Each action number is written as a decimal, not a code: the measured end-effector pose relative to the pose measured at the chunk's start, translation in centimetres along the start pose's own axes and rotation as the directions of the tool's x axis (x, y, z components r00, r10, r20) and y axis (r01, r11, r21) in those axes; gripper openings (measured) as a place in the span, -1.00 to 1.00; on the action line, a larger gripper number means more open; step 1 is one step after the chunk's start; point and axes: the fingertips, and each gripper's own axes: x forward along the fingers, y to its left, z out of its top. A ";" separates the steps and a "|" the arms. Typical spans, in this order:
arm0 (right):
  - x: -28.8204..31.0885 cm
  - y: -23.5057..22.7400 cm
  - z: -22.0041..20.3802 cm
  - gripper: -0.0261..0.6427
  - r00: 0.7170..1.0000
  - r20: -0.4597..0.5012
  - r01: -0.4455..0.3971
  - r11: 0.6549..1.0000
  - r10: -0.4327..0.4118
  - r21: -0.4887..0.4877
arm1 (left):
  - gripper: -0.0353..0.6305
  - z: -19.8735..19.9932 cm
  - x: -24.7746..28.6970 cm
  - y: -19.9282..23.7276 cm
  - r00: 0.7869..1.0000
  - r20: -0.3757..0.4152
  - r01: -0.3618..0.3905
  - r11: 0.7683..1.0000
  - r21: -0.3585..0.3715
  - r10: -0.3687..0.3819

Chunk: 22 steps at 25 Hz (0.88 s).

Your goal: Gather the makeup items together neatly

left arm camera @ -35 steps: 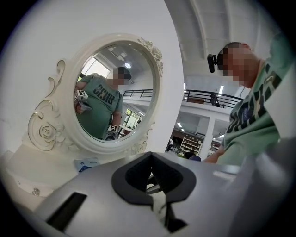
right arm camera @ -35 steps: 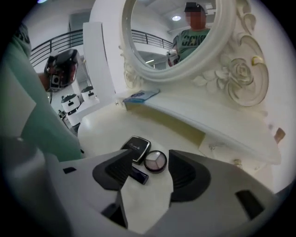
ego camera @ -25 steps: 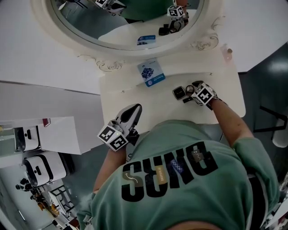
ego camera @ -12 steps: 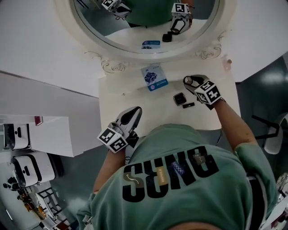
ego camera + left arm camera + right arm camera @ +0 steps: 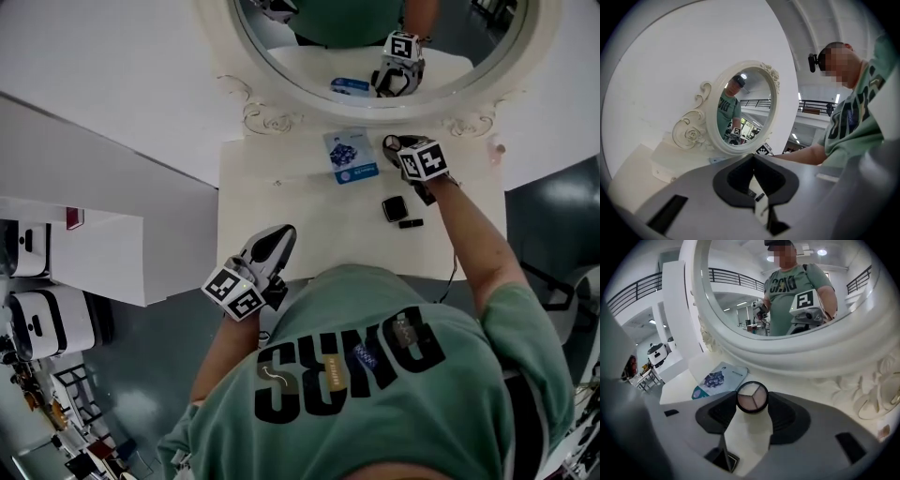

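Round compact (image 5: 752,395) with three pale pans sits clamped between the pads of the right gripper (image 5: 752,404), whose jaws have just been closing with the compact between them. It is held off the table (image 5: 281,197), above the back strip just in front of the mirror (image 5: 319,101). Being round, it has no long axis; its open face is turned back toward the gripper's camera and its rim toward the mirror frame. The gripper tilts downward, so the carved frame rises close ahead of it and leaves little room on that side.

Just to its left in the head view lies a blue-and-white packet (image 5: 349,155), flat, its long axis running from the table's front toward the mirror with a slight slant. Nearer the person, a square black case (image 5: 395,208) and a short black tube (image 5: 410,223) lie just beside each other; the tube's long axis runs roughly along the table's front edge. Bare tabletop separates them from the packet.

All three lie on the right half of the table, the case and tube well inside the right and front edges. The left half is bare — the widest open room. The left gripper (image 5: 753,161) hangs at the front edge on that side, pointing level toward the mirror, its pads pressed together on nothing.
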 end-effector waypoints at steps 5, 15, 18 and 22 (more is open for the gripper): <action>1.7 -0.4 -2.4 -0.28 0.997 -0.049 0.051 0.999 -0.051 -0.001 | -0.87 -0.4 -2.8 1.0 0.999 0.004 -0.044 0.999 -0.017 0.044; -3.1 0.9 1.7 -0.16 0.993 0.119 0.017 1.000 -0.015 -0.016 | -0.87 0.2 -2.8 0.6 1.000 0.004 -0.017 1.000 -0.002 0.017; -6.8 2.2 1.7 -0.20 0.980 0.187 -0.056 0.997 0.065 -0.052 | -0.87 0.2 -1.6 0.0 1.000 0.000 0.006 1.000 0.003 -0.006; -9.1 4.4 -5.3 -0.33 0.982 0.074 -0.155 0.969 0.172 -0.195 | -0.87 -0.3 0.6 -1.2 0.999 -0.023 0.047 0.999 0.002 -0.047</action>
